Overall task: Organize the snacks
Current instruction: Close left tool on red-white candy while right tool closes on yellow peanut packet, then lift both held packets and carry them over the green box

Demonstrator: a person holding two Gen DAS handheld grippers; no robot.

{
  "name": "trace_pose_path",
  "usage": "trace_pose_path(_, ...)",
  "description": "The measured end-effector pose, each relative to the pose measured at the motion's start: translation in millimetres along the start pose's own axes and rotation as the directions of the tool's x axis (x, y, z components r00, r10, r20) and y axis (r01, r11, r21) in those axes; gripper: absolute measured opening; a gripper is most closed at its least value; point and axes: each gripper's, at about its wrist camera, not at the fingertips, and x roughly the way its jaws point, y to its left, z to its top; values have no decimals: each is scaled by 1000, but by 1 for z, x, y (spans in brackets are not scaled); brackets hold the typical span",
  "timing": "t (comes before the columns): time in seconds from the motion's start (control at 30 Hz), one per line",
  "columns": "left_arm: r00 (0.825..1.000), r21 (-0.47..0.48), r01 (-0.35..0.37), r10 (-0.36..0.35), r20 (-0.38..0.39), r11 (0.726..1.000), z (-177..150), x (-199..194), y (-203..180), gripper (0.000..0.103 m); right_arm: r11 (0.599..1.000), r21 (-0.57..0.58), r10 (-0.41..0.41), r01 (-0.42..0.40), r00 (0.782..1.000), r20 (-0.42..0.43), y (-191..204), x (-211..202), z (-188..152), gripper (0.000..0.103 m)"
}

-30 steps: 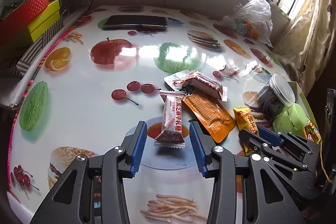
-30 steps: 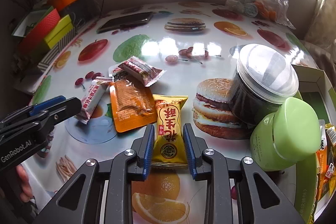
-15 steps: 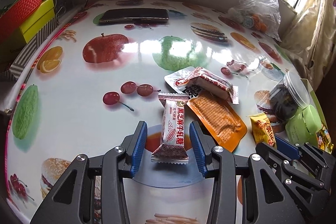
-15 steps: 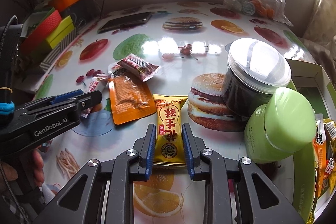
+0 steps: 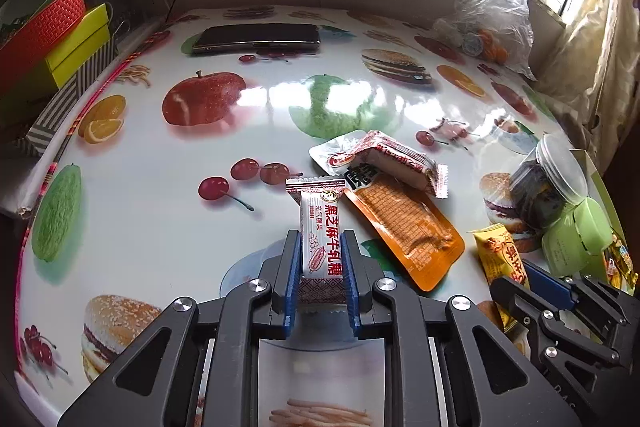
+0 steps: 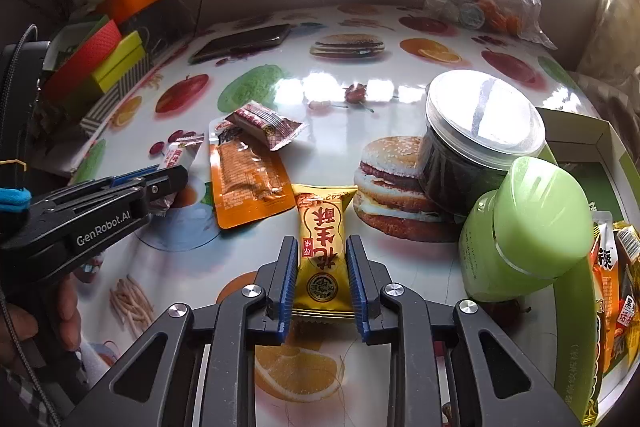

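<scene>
The tabletop is glossy white, printed with red apples, cherries, orange slices, green fruit and burgers. A white sweet wrapper bears red characters and a dark red patterned end. The flat pouch is orange; the other wrapper is golden yellow with red characters. Both tongs are black with blue pads. The bottle is pale green.
</scene>
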Motion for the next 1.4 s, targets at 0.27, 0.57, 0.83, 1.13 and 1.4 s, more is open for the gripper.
trace_pose_path(0.27, 999, 11, 2, -3, 35, 1000, -17, -32, -14, 20, 1000, -1, 28, -28, 998, 51, 0, -27, -5, 22)
trace_pose_path(0.57, 997, 24, 21, -22, 73, 999, -25, -59, -26, 20, 1000, -5, 31, -31, 995, 93, -8, -53, -9, 14)
trace_pose_path(0.83, 998, 9, 20, -21, 54, 1000, -34, -56, -20, 20, 998, -66, 22, -21, 1000, 20, -9, -34, -17, 27)
trace_pose_path(1.13, 998, -1, 37, -37, 44, 999, -35, -50, -18, 20, 985, -168, -44, 37, 998, -38, 7, -12, -29, 40)
trace_pose_path(1.4, 997, 4, 47, -47, 53, 999, -38, -57, -22, 20, 988, -147, -52, 47, 998, -29, 6, -18, -31, 20)
